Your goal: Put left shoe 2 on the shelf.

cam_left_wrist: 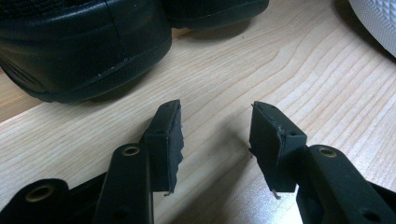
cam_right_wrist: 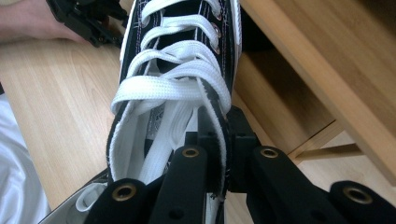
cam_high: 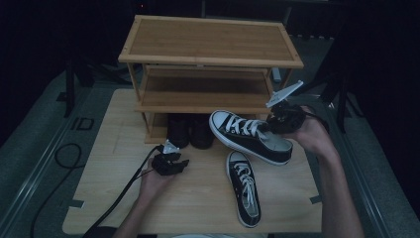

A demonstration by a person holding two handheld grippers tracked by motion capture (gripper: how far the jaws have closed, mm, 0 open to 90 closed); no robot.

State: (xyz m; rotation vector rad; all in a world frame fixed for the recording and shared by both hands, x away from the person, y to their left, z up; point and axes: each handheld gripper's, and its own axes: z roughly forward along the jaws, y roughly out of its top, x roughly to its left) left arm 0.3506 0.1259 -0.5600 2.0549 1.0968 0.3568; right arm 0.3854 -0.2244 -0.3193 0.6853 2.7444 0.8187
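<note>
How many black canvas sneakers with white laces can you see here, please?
2. One black canvas sneaker with white laces is lifted off the table, clamped in the right gripper by its side wall. The other sneaker lies flat on the wooden table.

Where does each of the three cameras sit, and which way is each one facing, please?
High view: above the person's side, looking forward and down on the table and shoe rack; both forearms, left gripper and right gripper show.
Left gripper view: on the left gripper, looking low across the table at black shoes; its open jaws show.
Right gripper view: on the right gripper, looking along the held sneaker; its jaws pinch the sneaker's side.
Shared: high and right gripper views both show the held sneaker.
</note>
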